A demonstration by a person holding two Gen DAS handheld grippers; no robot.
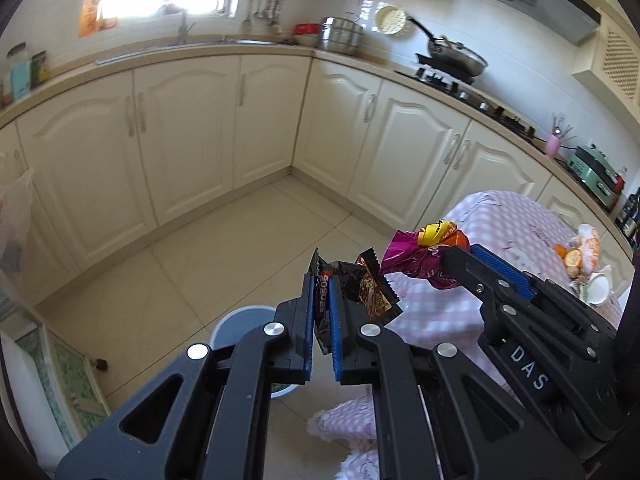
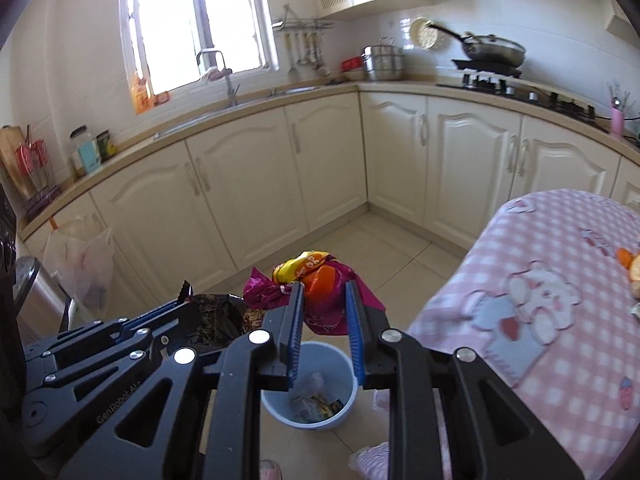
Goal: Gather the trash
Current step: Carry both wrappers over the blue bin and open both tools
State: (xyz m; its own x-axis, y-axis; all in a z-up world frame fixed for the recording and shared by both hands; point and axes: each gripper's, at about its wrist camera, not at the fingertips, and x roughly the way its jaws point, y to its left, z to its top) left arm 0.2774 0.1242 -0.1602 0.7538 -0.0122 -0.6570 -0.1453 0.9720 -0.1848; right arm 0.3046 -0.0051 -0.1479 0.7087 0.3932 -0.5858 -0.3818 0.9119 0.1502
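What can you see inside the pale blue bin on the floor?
The pale blue bin holds a few crumpled wrappers at the bottom, one clear, one yellowish. The right gripper covers its far rim, so anything there is hidden.

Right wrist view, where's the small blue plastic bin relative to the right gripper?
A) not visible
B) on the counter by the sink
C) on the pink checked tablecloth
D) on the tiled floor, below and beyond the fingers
D: the small blue plastic bin stands on the beige tiled floor, seen between and below the right gripper, which is shut on a crumpled magenta, yellow and orange wrapper.
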